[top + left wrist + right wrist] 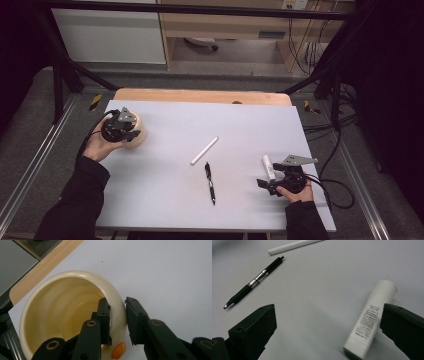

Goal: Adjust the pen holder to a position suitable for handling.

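On the pale grey table (165,200) we see the left gripper (131,134) at the far left, where its jaws straddle the rim of a cream-coloured cup (72,295): one jaw sits inside the cup against its wall, the other outside, so they are clamped on the rim. An orange mark (118,350) shows on the cup's outer wall near the jaws. The cup stands near the table's far left corner, close to the wooden edge (200,95). The right gripper (265,183) rests low at the near right, held by the person's right hand (299,192), and its jaws are spread wide with nothing between them. A white tube (372,317) with small printed text lies on the table just beside one of those jaws; we cannot tell whether it touches. Near the table's middle lie a black pen (210,183) and a white stick (204,150), close together but apart.
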`<action>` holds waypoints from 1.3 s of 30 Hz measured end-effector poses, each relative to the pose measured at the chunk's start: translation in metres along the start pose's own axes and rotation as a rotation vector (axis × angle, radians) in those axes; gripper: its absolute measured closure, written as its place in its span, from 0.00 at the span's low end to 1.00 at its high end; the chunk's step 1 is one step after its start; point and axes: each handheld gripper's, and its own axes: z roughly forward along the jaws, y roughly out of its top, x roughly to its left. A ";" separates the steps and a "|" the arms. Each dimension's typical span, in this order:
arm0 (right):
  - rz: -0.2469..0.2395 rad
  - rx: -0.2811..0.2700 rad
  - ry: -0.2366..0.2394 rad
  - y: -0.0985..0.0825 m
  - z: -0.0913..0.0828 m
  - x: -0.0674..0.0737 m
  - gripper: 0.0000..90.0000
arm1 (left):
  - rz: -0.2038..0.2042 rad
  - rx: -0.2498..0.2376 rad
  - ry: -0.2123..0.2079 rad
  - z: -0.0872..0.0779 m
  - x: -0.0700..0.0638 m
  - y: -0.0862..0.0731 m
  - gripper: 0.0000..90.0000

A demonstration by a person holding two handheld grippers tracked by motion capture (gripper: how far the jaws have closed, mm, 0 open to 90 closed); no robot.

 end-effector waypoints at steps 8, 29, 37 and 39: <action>-0.003 0.002 -0.001 0.000 0.000 0.000 0.01 | 0.030 -0.047 -0.020 -0.016 -0.016 0.007 0.82; 0.000 0.010 -0.001 0.000 0.001 0.000 0.01 | 0.086 -0.065 -0.161 -0.020 -0.084 0.040 0.82; -0.002 0.010 -0.001 0.000 0.001 0.000 0.01 | 0.117 -0.053 -0.205 -0.011 -0.098 0.045 0.82; -0.002 0.009 0.000 0.000 0.001 0.000 0.01 | 0.118 -0.048 -0.211 -0.009 -0.100 0.046 0.82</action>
